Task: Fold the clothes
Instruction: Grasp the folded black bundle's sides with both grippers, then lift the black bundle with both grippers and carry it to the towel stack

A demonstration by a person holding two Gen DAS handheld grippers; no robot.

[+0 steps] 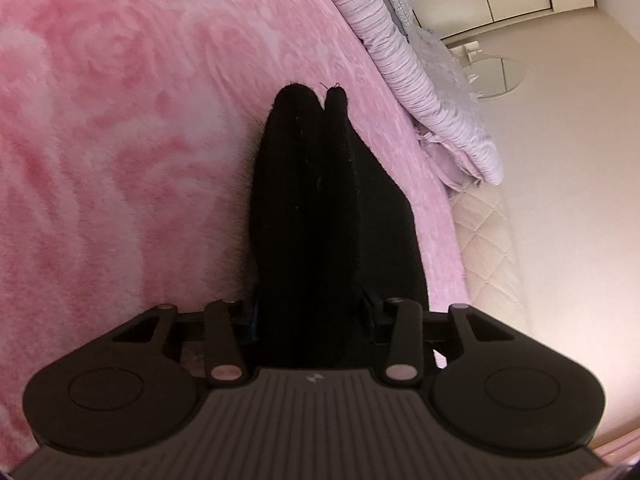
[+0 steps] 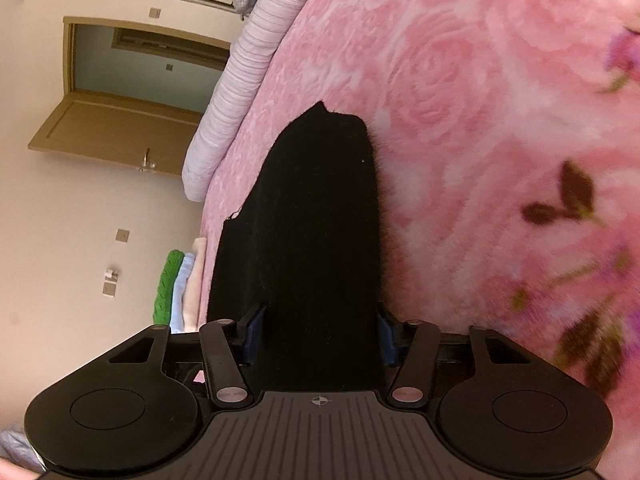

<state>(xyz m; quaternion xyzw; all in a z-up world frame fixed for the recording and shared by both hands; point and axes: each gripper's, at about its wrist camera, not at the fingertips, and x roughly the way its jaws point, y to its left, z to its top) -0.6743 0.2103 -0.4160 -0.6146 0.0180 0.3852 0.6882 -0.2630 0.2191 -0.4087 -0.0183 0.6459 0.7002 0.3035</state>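
Left gripper (image 1: 314,312) has a thick bunch of black garment (image 1: 320,208) filling the gap between its two fingers; the blue pads sit against the cloth on both sides, clamped on it. Right gripper (image 2: 318,332) shows the same condition: black fabric (image 2: 304,232) packs the space between its blue pads, which press on it from either side.

From the left gripper, the garment runs straight ahead as a long folded bundle ending in two rounded lobes, with a loose thread at the far tip. From the right gripper, it extends forward as a broad dark slab with a notched far edge and a frayed corner to the left.

Beneath and beyond the garment lies a pink rose-patterned blanket (image 1: 120,120), spreading left of the left gripper and right of the right gripper (image 2: 480,80). A ribbed lilac bolster (image 1: 404,68) lies along the blanket's far edge, right of the left gripper. Left of the right gripper, a small stack of folded cloths (image 2: 180,288), green, pale blue and pink, sits just beside the garment. Further left stands an open wooden door (image 2: 116,132).
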